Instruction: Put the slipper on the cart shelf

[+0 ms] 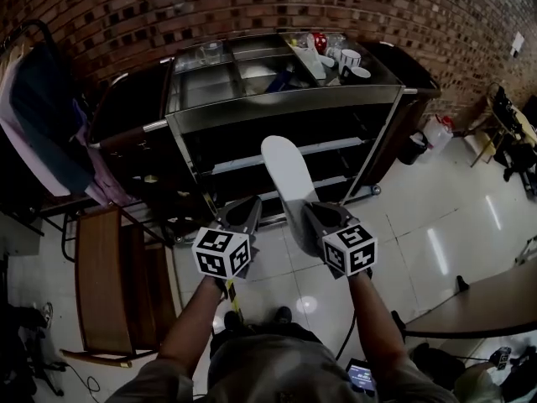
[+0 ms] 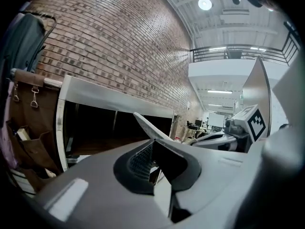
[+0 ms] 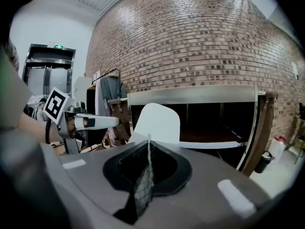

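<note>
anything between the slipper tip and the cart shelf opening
Nothing. In the right gripper view the slipper, clamped in the right gripper, points at the open cart shelf with only bare air between them.

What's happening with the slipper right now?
Right gripper shut on slipper. Left gripper open, empty. Slipper in the air, facing cart shelf. Nothing seen blocking.
</note>
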### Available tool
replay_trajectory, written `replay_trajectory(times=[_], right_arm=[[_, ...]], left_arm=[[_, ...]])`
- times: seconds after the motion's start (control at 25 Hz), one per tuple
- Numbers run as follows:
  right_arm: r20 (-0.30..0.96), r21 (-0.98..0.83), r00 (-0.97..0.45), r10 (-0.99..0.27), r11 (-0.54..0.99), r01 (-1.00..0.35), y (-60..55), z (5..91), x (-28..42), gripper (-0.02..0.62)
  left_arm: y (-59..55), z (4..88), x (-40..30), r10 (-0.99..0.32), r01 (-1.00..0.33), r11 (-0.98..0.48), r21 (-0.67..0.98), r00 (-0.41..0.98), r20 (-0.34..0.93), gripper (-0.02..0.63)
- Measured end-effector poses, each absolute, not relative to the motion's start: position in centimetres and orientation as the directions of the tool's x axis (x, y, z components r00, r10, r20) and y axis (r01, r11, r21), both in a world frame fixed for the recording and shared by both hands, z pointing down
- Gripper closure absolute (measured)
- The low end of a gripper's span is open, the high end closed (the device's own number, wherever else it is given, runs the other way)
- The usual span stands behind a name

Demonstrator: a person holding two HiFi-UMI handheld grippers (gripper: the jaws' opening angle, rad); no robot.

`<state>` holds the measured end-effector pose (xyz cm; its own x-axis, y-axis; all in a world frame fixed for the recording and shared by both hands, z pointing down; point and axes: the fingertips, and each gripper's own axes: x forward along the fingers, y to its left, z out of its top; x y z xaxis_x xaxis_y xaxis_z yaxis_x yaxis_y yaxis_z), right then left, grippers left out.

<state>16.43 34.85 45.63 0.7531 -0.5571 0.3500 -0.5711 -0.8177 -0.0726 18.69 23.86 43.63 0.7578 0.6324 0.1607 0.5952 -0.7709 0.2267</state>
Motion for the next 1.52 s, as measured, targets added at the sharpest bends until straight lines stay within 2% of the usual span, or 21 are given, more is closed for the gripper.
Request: replay_trajectory(times=[0.48,1.04,1.52], right_arm=[[0.376,-0.094,0.759,-0.531,-0.837,-0.54,39.6,47.6,21.6,0.586],[0.465,-0.074,0.748,-0.474,-0.862,-0.501,40.8,49.9,35.3,0.585],[0.455,-0.085,0.693,-0.559,-0.802,-0.591,41.3,50.7,41.8,0.584]], left_arm=[[29.0,44.6,23.8,0.65,0.613,-0.758,0.224,0.74,0.172,0.6],[30.1,47.5,37.1,0.678,0.631,-0.732,0.257,0.711,0.185,0.6],[30.0,49.9,41.7,0.569,0.506,-0.816,0.277,0.788,0.235,0.6]])
